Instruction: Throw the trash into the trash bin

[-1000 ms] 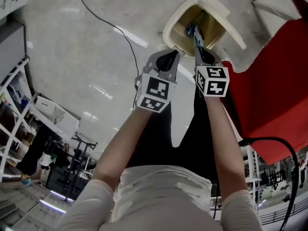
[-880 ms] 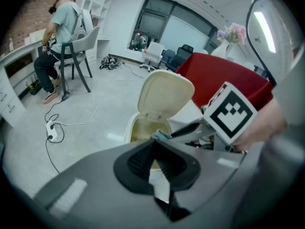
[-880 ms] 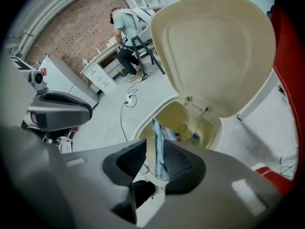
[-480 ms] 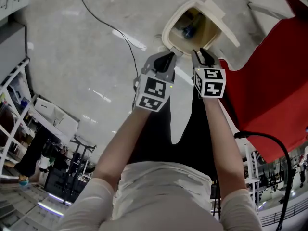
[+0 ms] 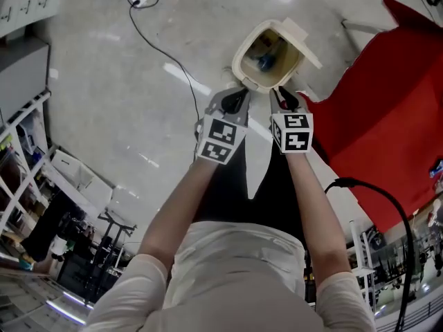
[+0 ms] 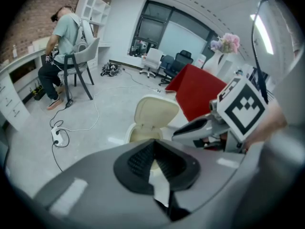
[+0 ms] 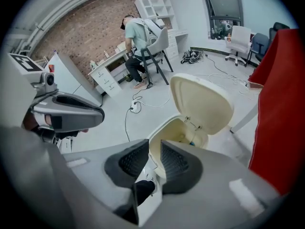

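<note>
The left tool [image 6: 153, 150] is seen closed, its ribbed pads drawn together at the tips with nothing between them. The right tool [image 7: 155, 152] is held with a narrow gap between its pads; its jaws have just been closing, and nothing is gripped in them. The two tools are held side by side, close but apart, and both are pointed steeply down.

The trash bin [image 5: 239, 66] is found just ahead of and below the tips of both tools, standing on the grey floor [image 5: 104, 81]. It is cream-coloured and its lid [image 5: 302, 34] is tipped back on the side away from the tools, so the inside is laid open. A blue piece of trash [image 5: 264, 61] is seen lying inside the bin, well clear of both tools; through the gap of the right tool's pads the bin's opening can be looked into.

A red cloth [image 5: 387, 116] is spread to the right of the right tool, near the bin. A black cable [image 5: 149, 37] is trailed across the floor to the left of the left tool. Far beyond the bin, a person [image 6: 64, 35] is seated on a chair at a desk.
</note>
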{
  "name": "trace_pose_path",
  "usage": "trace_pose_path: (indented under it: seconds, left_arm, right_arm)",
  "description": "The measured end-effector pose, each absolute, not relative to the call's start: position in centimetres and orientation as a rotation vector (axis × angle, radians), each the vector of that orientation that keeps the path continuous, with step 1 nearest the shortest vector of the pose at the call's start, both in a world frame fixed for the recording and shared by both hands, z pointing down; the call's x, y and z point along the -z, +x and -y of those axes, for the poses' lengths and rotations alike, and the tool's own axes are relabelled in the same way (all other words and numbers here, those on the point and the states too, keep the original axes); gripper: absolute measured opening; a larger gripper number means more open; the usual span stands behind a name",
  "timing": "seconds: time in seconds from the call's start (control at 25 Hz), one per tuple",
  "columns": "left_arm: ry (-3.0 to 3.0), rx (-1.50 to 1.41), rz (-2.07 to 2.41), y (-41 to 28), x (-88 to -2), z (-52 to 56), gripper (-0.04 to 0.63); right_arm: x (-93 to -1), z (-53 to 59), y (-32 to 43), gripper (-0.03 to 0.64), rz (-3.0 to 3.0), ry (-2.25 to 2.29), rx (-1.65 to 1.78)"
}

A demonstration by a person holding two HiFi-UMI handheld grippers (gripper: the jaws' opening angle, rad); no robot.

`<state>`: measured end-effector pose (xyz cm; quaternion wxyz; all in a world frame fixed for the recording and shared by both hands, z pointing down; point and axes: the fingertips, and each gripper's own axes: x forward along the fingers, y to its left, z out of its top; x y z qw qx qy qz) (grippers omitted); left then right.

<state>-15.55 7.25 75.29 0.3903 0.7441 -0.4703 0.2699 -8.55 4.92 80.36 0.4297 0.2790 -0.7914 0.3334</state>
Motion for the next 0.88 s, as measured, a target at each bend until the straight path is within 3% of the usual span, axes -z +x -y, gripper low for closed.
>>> trace_pose_path:
  seconds: [0.48,0.88]
  left_arm:
    - [1.962,-0.718,1.186,-14.1,-67.2,-7.4,0.005]
    - [1.996,-0.687,1.142,-13.2,-60.6,-8.0,0.005]
  right_arm:
    - [-71.3,-4.7,-6.8,0.005,2.035,0.720,-0.755]
    - [-63.3,-5.6,-6.6,0.002,2.144,0.623,-0.712]
